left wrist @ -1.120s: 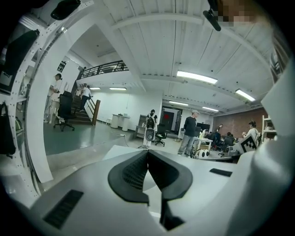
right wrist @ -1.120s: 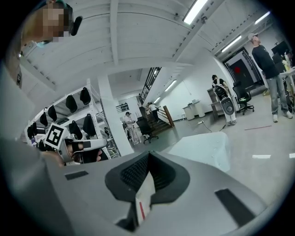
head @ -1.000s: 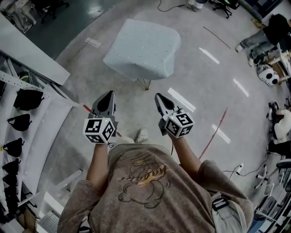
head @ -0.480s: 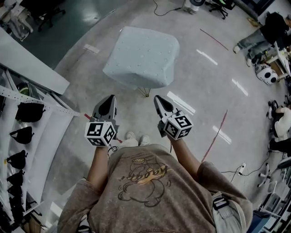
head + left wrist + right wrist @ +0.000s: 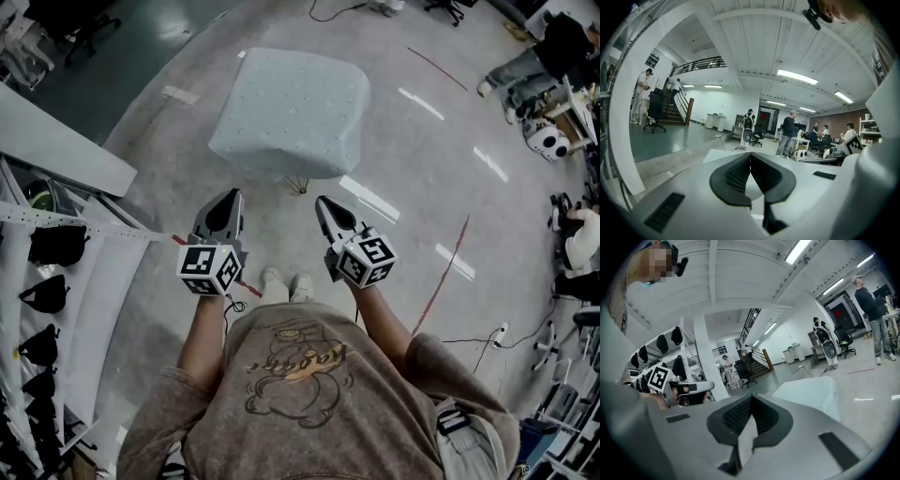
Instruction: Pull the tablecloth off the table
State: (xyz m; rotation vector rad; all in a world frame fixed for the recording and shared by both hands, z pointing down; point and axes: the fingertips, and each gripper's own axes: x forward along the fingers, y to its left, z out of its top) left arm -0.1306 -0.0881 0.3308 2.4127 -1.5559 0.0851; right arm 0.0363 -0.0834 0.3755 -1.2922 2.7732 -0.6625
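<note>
A small table draped in a pale blue dotted tablecloth (image 5: 291,111) stands on the floor ahead of me; a thin table leg (image 5: 298,184) shows under its near edge. The tablecloth (image 5: 813,393) also shows in the right gripper view, beyond the jaws. My left gripper (image 5: 232,194) is shut and empty, held in the air short of the cloth's near left side. My right gripper (image 5: 321,201) is likewise shut with nothing in it, just short of the near edge. In the left gripper view the jaw tips (image 5: 750,153) meet, and a pale edge behind them may be the cloth.
White shelving with dark objects (image 5: 56,281) runs along my left. A red floor line (image 5: 441,277) lies to the right, with cables and a power strip (image 5: 497,333) beyond. Robots and equipment (image 5: 544,141) sit at the far right. Several people stand in the hall (image 5: 787,133).
I have stepped closer to the table; the cloth sits lower and nearer to the gripper tips in the head view. Both grippers stay shut and keep their pose.
</note>
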